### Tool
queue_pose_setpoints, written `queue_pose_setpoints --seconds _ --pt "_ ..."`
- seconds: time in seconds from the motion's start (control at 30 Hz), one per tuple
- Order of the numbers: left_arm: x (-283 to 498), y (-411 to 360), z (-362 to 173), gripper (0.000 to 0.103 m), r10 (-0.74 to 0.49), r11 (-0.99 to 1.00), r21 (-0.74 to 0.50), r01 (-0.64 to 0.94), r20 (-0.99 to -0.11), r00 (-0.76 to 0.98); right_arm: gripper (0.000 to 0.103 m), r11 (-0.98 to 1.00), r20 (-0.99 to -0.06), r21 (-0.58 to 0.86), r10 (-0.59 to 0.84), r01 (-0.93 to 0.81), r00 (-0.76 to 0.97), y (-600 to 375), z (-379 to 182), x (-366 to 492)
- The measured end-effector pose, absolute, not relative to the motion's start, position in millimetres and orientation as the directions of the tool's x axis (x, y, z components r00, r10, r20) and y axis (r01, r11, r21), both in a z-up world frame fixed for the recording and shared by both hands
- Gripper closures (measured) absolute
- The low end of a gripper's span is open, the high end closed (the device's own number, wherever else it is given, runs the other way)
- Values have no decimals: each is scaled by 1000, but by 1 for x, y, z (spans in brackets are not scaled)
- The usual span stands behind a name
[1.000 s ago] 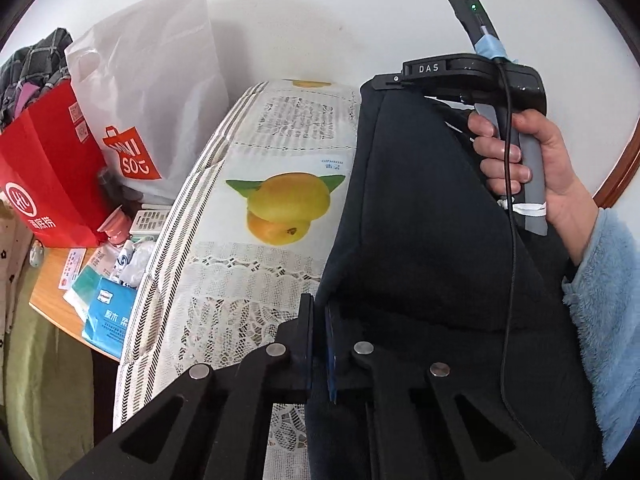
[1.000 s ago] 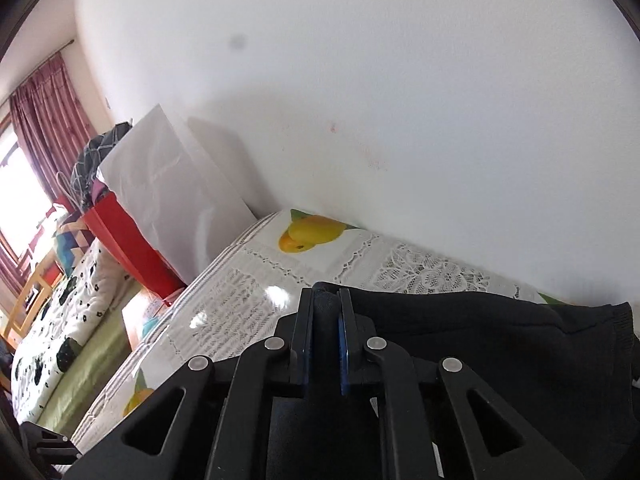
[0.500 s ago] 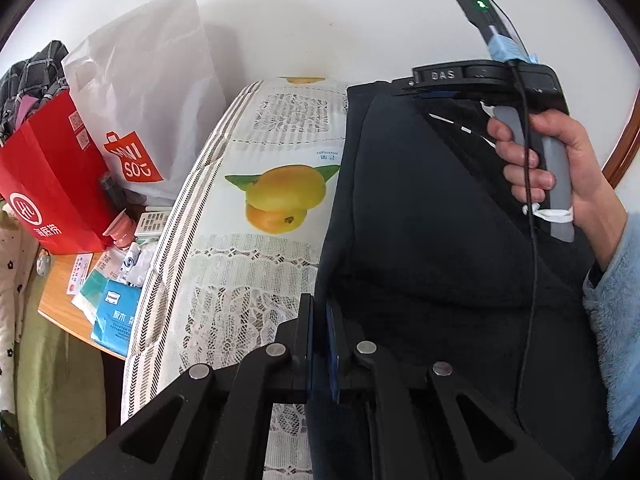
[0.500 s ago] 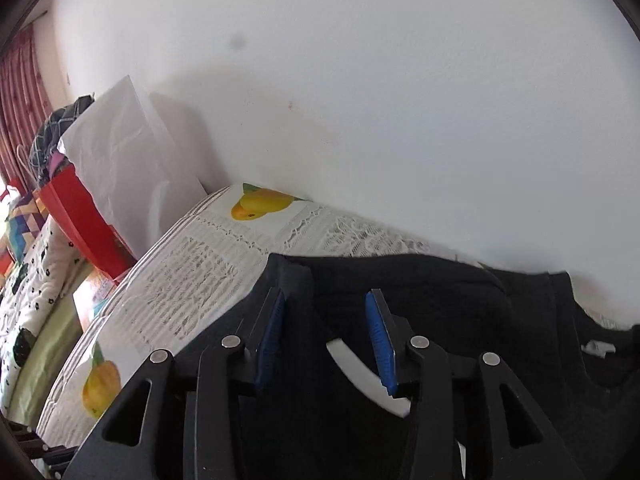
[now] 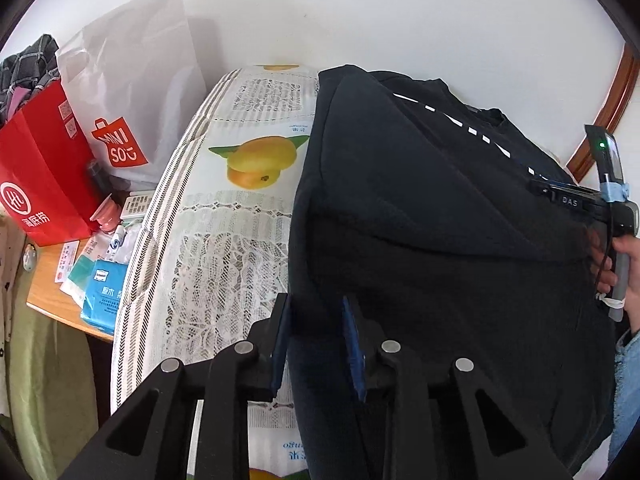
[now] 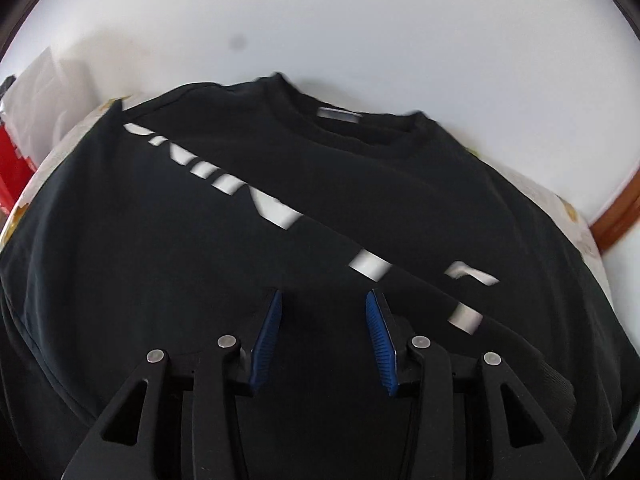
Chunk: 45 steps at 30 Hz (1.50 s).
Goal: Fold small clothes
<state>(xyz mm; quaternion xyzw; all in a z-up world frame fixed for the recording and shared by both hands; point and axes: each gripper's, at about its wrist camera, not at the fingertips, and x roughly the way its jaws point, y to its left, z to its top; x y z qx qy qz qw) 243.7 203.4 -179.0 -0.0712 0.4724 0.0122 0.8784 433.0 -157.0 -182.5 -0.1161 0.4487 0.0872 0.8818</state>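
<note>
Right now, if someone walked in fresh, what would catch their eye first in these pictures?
A big black shirt with white lettering fills the middle, lying partly folded over on a cloth printed with yellow fruit. Off to the left, a bright red bag and a white shopping bag stand against the wall.

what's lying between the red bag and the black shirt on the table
In the left wrist view, the white Miniso bag and a bare stretch of the mango-print tablecloth separate the red bag from the black shirt.
</note>
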Motion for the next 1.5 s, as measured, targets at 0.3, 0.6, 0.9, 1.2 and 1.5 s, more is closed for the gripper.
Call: queue_pose_setpoints --seconds 0.3,0.6,0.9,1.2,1.5 --pt "213 183 -183 66 -28 994 -82 -74 -836 548 42 989 -775 -144 -93 -31 625 -280 -173 407" --pt "205 170 -190 60 58 990 -21 -140 -841 539 76 998 -810 11 46 -62 585 -292 -195 434" --pt "208 172 -190 58 83 980 -14 -196 -874 479 88 991 -704 14 106 -136 702 -291 -165 407" --pt "198 162 -183 58 95 981 7 -194 -887 452 65 998 -775 8 44 -60 630 -310 -162 391" --pt "186 131 -158 48 66 986 -22 -167 -864 499 41 970 -682 -192 -242 151 690 -419 -137 300"
